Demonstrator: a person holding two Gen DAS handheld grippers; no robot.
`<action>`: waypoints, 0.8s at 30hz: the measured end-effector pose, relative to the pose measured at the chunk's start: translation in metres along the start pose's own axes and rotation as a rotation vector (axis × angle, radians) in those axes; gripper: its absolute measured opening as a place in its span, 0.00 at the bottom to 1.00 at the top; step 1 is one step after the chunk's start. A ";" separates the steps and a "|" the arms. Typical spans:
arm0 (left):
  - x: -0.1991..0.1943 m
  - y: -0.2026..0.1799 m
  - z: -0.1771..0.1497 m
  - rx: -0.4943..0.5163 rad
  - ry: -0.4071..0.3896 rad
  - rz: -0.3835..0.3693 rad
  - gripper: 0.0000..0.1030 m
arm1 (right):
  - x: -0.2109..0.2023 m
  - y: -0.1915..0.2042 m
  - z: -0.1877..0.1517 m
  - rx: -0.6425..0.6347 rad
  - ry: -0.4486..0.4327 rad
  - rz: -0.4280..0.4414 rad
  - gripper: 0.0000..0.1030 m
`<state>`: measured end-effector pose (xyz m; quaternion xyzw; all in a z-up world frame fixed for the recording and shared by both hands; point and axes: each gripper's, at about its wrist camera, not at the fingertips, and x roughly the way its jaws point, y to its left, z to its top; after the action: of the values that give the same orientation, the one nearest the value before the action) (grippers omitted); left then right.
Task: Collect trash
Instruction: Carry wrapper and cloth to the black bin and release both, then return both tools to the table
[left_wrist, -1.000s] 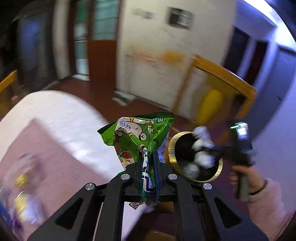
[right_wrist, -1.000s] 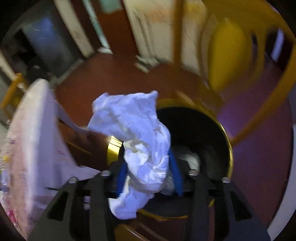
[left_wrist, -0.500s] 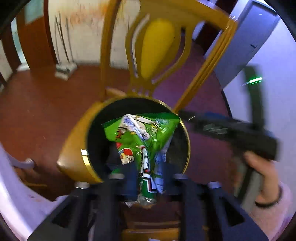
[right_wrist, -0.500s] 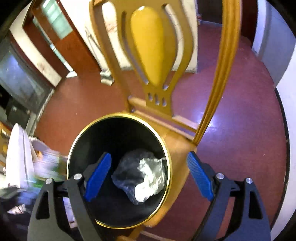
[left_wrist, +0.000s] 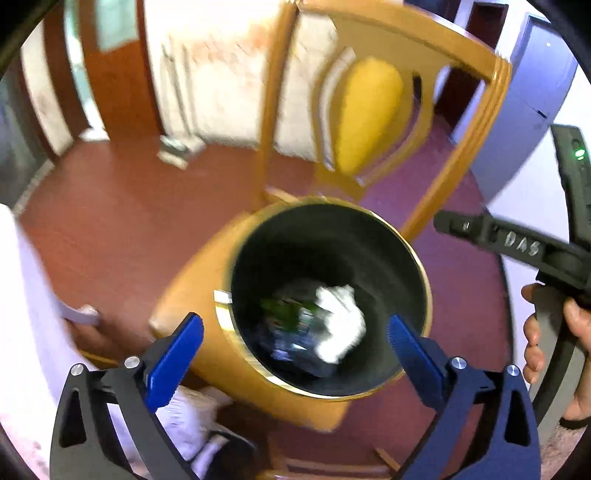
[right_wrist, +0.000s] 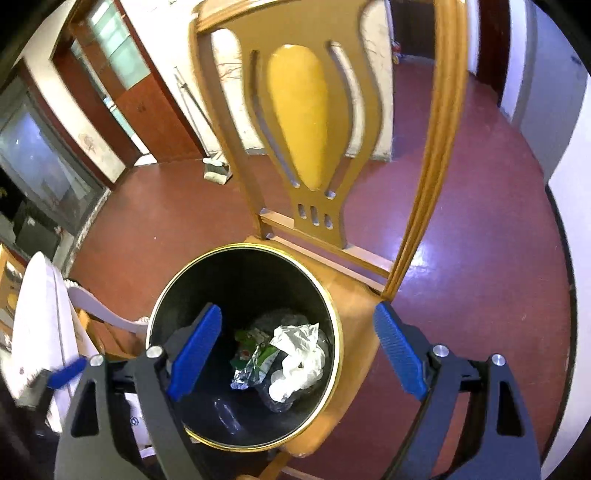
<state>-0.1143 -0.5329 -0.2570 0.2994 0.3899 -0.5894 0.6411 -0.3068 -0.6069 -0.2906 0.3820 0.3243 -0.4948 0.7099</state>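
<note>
Red-brown floor (right_wrist: 461, 258) fills most of both views, with pale walls, dark wooden door frames and a doorway behind. On that floor stands a yellow wooden chair (right_wrist: 299, 110) with a padded oval in its back, and on its seat sits the black bin (right_wrist: 334, 321) with a gold rim. At the left edge we see the rim of a white table (right_wrist: 40, 317).

We judge the step in hand to be the drop. Our left gripper (left_wrist: 295, 339) hangs over the bin's mouth, its blue pads (left_wrist: 173, 360) standing wide apart with nothing between them; its jaws have just been opening. Our right gripper (right_wrist: 297, 354) is likewise spread over the bin and empty, its jaws having opened a little further just now. In the left view the right gripper's black body shows at the right edge, held in a hand (left_wrist: 554, 339).

Down in the bin lie the green snack wrapper (right_wrist: 255, 350) and the crumpled white tissue (right_wrist: 299, 362), side by side and touching, on top of a dark plastic bag.

Both pieces look delivered, so this pair is done. Next, we think, comes a swing to the table on the left to look for more trash. That calls for lifting both grippers clear of the gold rim first, so neither pad knocks the bin off the seat. How much trash remains on the table we cannot tell from here.
</note>
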 end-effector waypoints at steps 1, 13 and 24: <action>-0.013 0.003 -0.004 0.000 -0.025 0.023 0.94 | -0.002 0.010 -0.002 -0.014 -0.004 0.006 0.84; -0.244 0.139 -0.136 -0.327 -0.398 0.563 0.94 | -0.091 0.217 -0.051 -0.334 -0.085 0.454 0.84; -0.433 0.191 -0.312 -0.778 -0.549 1.046 0.94 | -0.223 0.379 -0.167 -0.767 -0.242 0.873 0.84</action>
<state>0.0280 -0.0192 -0.0631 0.0371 0.2016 -0.0762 0.9758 -0.0271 -0.2791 -0.1028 0.1373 0.2097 -0.0446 0.9671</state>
